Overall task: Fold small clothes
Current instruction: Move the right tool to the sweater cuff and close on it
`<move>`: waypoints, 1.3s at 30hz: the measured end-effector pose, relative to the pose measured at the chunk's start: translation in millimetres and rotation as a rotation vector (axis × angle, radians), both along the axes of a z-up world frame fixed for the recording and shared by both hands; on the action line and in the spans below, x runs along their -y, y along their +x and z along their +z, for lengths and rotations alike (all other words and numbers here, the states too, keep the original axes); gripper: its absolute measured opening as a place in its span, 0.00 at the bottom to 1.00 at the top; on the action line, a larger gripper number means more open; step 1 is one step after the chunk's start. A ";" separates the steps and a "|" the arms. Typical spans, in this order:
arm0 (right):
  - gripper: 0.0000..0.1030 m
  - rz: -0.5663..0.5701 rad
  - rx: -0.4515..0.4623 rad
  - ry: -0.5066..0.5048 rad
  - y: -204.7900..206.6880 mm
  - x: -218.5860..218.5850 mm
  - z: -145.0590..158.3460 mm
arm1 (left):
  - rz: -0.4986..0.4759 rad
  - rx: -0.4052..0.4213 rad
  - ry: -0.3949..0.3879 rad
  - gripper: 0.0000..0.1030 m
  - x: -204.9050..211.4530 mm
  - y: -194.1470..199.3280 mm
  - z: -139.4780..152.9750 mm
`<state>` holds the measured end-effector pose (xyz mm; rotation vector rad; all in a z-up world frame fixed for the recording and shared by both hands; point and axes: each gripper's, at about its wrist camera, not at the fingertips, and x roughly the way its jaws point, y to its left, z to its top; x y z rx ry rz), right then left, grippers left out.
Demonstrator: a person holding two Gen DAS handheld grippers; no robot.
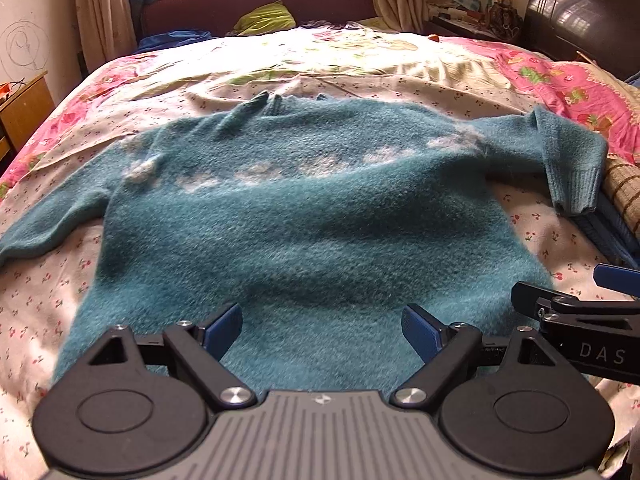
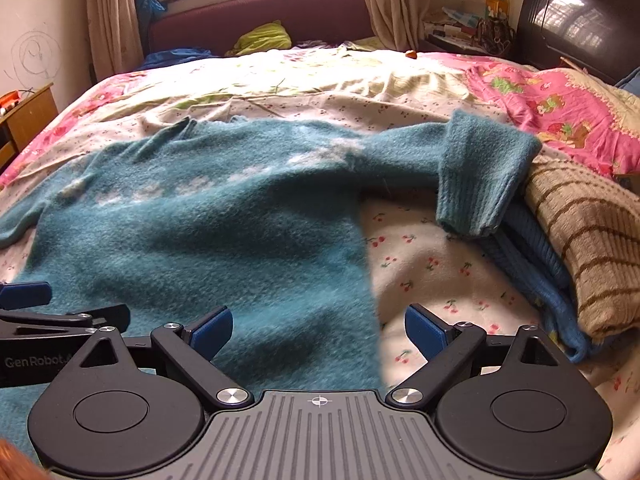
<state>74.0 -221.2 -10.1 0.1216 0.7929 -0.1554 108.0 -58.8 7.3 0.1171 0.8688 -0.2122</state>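
Note:
A small teal knitted sweater (image 1: 304,216) with a pale pattern band across the chest lies spread flat on the bed, neck away from me. It also shows in the right wrist view (image 2: 208,232). Its right sleeve (image 2: 476,184) is bent, cuff hanging down over a pile of clothes. Its left sleeve (image 1: 48,220) stretches out to the left. My left gripper (image 1: 322,332) is open and empty over the sweater's bottom hem. My right gripper (image 2: 318,330) is open and empty over the hem's right corner; it also shows at the right edge of the left wrist view (image 1: 580,304).
A brown striped garment (image 2: 592,248) and a blue knit (image 2: 536,272) are piled at the right. The bed has a floral sheet (image 2: 432,272) and pink quilt (image 2: 560,108). A green cloth (image 1: 266,20) lies by the headboard. A wooden nightstand (image 1: 24,112) stands at the left.

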 end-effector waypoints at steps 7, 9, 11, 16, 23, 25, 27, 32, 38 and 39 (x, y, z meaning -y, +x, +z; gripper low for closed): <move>0.87 0.054 0.015 -0.369 23.9 37.9 -8.7 | -0.055 0.010 -0.031 0.93 29.9 33.0 -1.7; 0.85 0.134 0.007 -0.529 26.9 41.8 -19.0 | -0.072 0.013 -0.029 0.93 38.2 39.8 -4.0; 0.83 0.215 -0.002 -0.659 28.1 44.4 -27.6 | -0.095 0.009 -0.030 0.93 47.6 47.8 -7.3; 0.72 0.301 -0.043 -0.721 41.4 62.6 -37.2 | -0.137 -0.013 -0.043 0.93 71.8 62.8 -17.1; 0.52 0.387 -0.088 -0.797 54.6 75.1 -49.5 | -0.171 -0.039 -0.042 0.93 93.1 70.2 -27.5; 0.52 0.413 -0.089 -0.841 53.2 75.8 -49.6 | -0.176 -0.045 -0.042 0.93 97.3 71.9 -29.8; 0.52 0.455 -0.108 -0.877 54.0 79.7 -50.2 | -0.183 -0.049 -0.047 0.93 101.7 72.6 -30.7; 0.52 0.564 -0.135 -0.955 51.5 81.1 -54.4 | -0.208 -0.043 -0.058 0.93 112.9 71.2 -28.9; 0.50 0.664 -0.146 -1.063 51.3 86.2 -61.9 | -0.220 -0.045 -0.066 0.93 118.7 69.9 -29.7; 0.47 0.662 -0.149 -1.065 56.1 86.8 -65.5 | -0.221 -0.050 -0.068 0.93 120.4 70.0 -30.8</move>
